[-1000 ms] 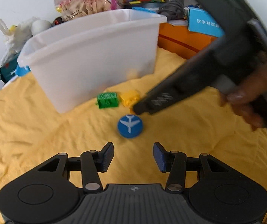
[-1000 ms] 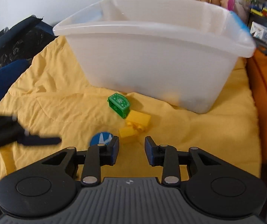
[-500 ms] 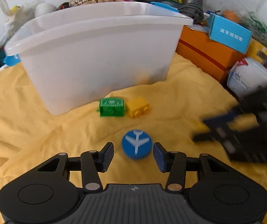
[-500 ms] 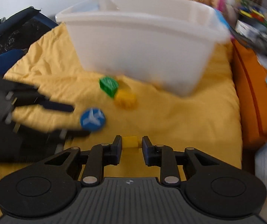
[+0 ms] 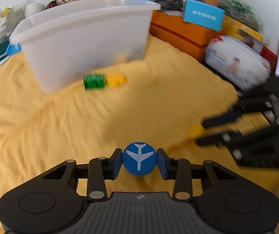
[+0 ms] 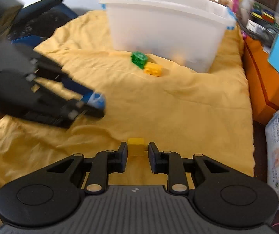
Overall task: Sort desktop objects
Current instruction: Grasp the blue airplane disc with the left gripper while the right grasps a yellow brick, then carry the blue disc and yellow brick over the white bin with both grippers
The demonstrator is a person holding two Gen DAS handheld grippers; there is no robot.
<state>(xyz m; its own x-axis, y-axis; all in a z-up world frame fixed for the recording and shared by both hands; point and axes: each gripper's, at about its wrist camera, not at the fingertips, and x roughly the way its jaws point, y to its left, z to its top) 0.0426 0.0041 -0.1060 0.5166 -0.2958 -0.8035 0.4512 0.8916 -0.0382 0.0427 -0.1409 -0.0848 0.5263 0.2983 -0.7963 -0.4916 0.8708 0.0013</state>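
A blue disc [image 5: 139, 160] with a white airplane sits between the pads of my left gripper [image 5: 139, 162]; the jaws are closing and both pads touch its sides. The right wrist view shows that left gripper [image 6: 96, 105], blurred, at the left with the disc [image 6: 95, 99] at its tips. My right gripper [image 6: 136, 156] is shut on a small yellow brick [image 6: 135, 145] and appears blurred in the left wrist view [image 5: 199, 132]. A green brick [image 5: 93, 81] and a larger yellow brick [image 5: 116, 80] lie side by side before the white plastic bin [image 5: 84, 39].
A wrinkled yellow cloth [image 5: 81, 126] covers the surface. Orange boxes [image 5: 178, 33], a light blue box [image 5: 202, 16] and a pack of wipes [image 5: 234, 66] line the right side. Bags and clutter stand behind the bin. A dark bag [image 6: 32, 25] lies at the left edge.
My left gripper moved up to the blue disc and closed around it. My right gripper shut on the small yellow brick and carried it back, away from the bin and the other bricks.
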